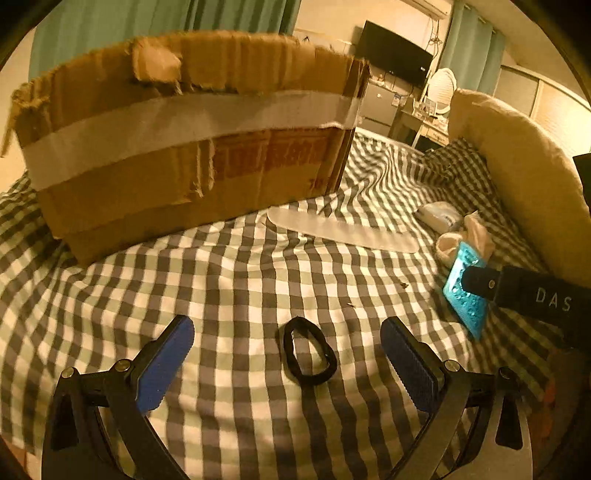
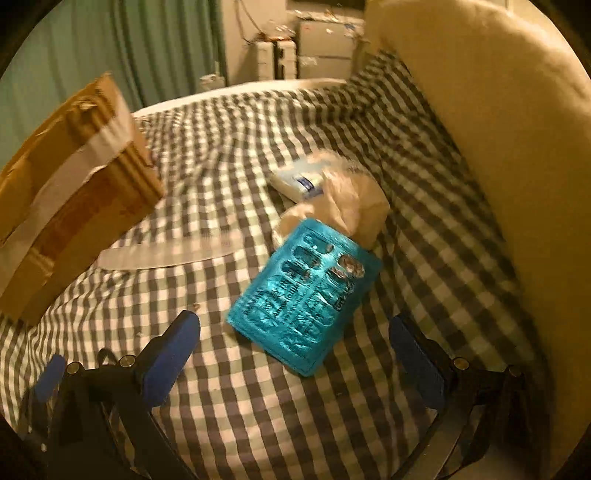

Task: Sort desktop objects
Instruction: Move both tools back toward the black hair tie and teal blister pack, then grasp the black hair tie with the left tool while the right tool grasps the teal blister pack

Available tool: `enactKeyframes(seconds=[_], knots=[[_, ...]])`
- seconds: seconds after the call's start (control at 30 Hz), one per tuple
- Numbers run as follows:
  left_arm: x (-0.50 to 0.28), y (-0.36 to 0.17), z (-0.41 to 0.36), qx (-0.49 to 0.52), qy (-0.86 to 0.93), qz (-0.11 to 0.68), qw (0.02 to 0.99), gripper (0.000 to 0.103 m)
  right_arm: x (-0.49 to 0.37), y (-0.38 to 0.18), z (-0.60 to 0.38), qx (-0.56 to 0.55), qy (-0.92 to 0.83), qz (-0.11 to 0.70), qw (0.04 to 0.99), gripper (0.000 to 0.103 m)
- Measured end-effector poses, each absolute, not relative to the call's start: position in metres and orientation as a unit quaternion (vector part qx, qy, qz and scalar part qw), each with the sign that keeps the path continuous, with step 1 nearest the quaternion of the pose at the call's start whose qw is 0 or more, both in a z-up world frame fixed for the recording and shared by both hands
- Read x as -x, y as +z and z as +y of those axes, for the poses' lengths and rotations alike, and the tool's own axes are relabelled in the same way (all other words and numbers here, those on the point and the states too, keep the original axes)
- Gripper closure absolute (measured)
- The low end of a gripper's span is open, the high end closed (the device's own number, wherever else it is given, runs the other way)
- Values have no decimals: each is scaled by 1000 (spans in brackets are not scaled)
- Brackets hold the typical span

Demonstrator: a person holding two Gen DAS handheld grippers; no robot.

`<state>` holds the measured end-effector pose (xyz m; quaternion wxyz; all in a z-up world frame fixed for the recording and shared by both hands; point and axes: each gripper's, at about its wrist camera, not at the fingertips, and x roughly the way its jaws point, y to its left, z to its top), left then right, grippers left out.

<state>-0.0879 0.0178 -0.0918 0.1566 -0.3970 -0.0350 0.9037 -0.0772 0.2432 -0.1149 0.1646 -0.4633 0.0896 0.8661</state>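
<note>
one readable mark, "das", on the right tool point(image 1: 480, 284).

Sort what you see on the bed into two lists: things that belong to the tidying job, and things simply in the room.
For the job: cardboard box, black hair tie, blue blister pack, translucent strip, white packet, beige cloth.

Just there: checked bedsheet, pillow, television, curtains.
</note>
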Motion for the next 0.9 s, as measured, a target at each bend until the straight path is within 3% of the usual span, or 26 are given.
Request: enactKeyframes(seconds=[0.8,0.9], knots=[[99,-115,27,428,892,-10,147,0,112,-150,252,480,851,99,189,0],[99,-115,27,428,892,-10,148,0,113,-151,251,482,850,89,191,10]])
